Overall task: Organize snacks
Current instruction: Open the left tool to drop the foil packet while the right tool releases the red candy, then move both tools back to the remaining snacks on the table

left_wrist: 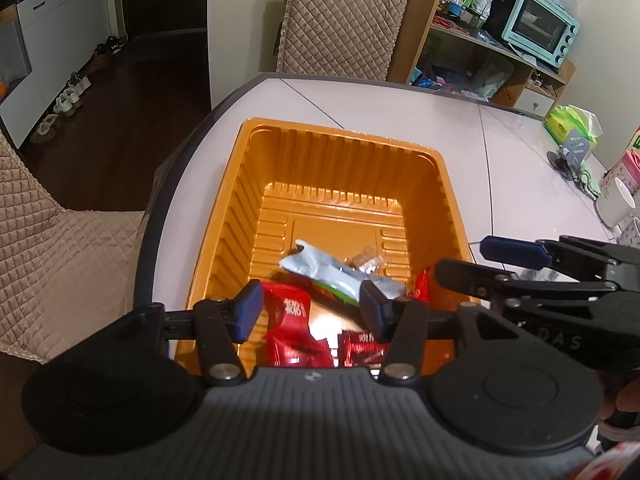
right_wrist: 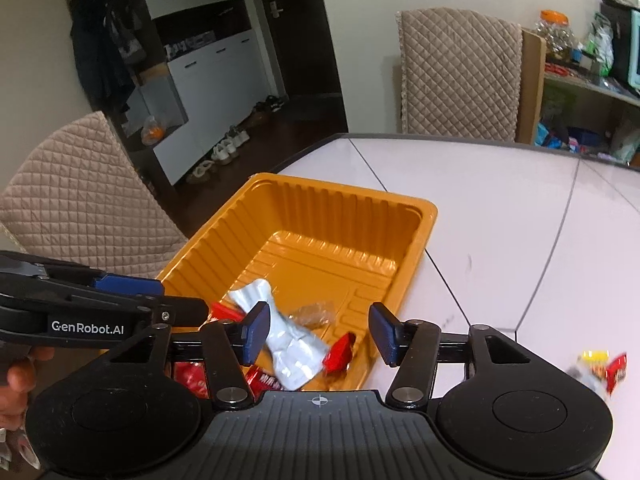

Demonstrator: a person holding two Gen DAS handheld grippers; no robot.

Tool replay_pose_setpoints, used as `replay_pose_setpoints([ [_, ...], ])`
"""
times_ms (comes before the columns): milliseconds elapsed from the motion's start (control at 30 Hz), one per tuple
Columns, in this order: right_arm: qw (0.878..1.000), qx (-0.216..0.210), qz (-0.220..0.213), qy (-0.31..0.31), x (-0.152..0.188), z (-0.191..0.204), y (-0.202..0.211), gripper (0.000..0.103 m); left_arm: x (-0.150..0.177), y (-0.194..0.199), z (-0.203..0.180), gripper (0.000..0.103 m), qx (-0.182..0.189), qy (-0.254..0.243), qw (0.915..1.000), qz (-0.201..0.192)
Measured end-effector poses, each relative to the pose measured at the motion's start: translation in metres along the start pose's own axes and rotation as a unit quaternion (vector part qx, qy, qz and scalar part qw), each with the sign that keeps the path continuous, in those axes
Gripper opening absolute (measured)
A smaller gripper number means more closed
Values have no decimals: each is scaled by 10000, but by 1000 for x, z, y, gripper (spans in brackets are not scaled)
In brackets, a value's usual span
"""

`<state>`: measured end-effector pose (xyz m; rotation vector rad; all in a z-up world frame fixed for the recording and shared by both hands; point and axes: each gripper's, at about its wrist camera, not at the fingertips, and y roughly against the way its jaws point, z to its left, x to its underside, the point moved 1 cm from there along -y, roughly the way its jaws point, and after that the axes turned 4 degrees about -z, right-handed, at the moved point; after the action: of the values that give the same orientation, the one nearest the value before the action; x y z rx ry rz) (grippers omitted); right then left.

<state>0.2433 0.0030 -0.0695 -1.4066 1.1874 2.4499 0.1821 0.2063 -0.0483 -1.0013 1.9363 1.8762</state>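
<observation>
A ribbed orange plastic tray is set near the rounded corner of a pale lilac tabletop, and the snacks are gathered at its near end. A crumpled silver-white foil packet is seen lying across the middle of the tray floor, with a small clear wrapper at its two o'clock and a red wrapped sweet at its three o'clock. Red foil packets with white lettering are piled at the packet's seven o'clock, against the near wall.

The left gripper is held over the near end of the tray with its blue-padded jaws parted; nothing is pressed between them. The right gripper is held likewise over the tray's near right corner, jaws apart and nothing clasped.

Outside the tray, at its four o'clock on the tabletop, a blurred yellow-and-red snack packet is seen. A chair with a quilted beige cover is placed at twelve o'clock beyond the table
</observation>
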Motion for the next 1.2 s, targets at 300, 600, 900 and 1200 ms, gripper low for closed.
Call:
replay_pose_setpoints([
  [300,9994,-25,-90,-337,17,-3,44,60,21,30,-8,61,-37,-82,10000,-1],
  [600,9985,-55,-91,-546,45,-2,92,62,56,66,-26,64,2,-77,10000,-27],
  [900,9976,25,-63,-692,78,-9,140,63,91,88,-57,64,130,-224,9997,31],
  [1200,9942,243,-7,-1049,109,-32,177,63,115,95,-96,64,398,-523,9977,165],
])
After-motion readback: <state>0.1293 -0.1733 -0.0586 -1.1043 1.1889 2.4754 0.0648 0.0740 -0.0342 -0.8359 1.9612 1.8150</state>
